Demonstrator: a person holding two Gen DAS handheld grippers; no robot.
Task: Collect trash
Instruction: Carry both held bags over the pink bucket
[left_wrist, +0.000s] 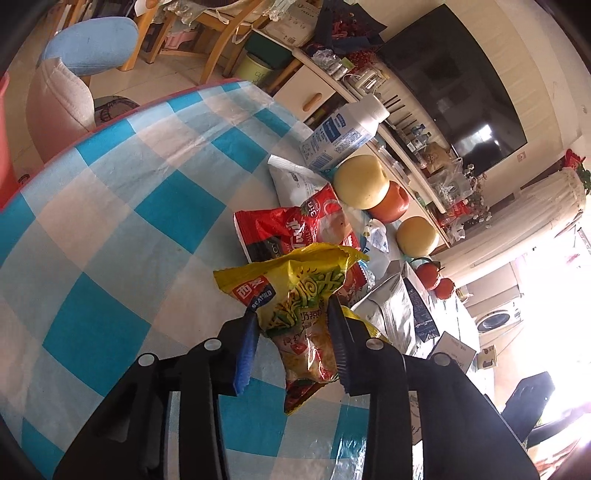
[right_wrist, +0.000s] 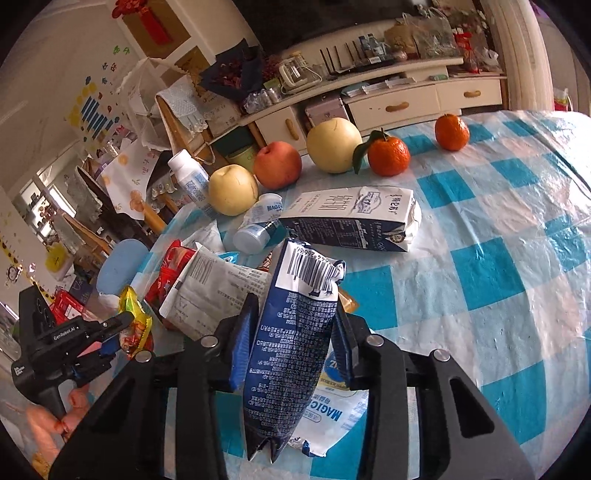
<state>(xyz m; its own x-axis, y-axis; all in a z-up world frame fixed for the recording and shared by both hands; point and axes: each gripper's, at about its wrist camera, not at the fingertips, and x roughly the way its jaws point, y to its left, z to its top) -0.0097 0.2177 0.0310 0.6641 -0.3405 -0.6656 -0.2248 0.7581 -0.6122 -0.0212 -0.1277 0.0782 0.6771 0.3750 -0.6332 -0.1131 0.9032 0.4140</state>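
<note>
My left gripper (left_wrist: 291, 317) is shut on a yellow snack wrapper (left_wrist: 299, 295) and holds it above the checked tablecloth; it also shows in the right wrist view (right_wrist: 122, 325) with the wrapper (right_wrist: 135, 321). My right gripper (right_wrist: 295, 314) is shut on a flattened dark blue milk carton (right_wrist: 295, 332), held upright. More trash lies on the table: a red wrapper (left_wrist: 295, 229), a white bag (right_wrist: 214, 291), a flattened carton (right_wrist: 354, 221), a small white bottle (right_wrist: 258, 232) and a standing bottle (left_wrist: 343, 133).
Two pears (right_wrist: 232, 190) (right_wrist: 334, 144), an apple (right_wrist: 277, 164) and two tangerines (right_wrist: 388, 155) (right_wrist: 451, 132) sit along the table's far edge. A blue stool (left_wrist: 92, 44) and wooden chairs stand past the table; a TV cabinet (right_wrist: 388, 99) lines the wall.
</note>
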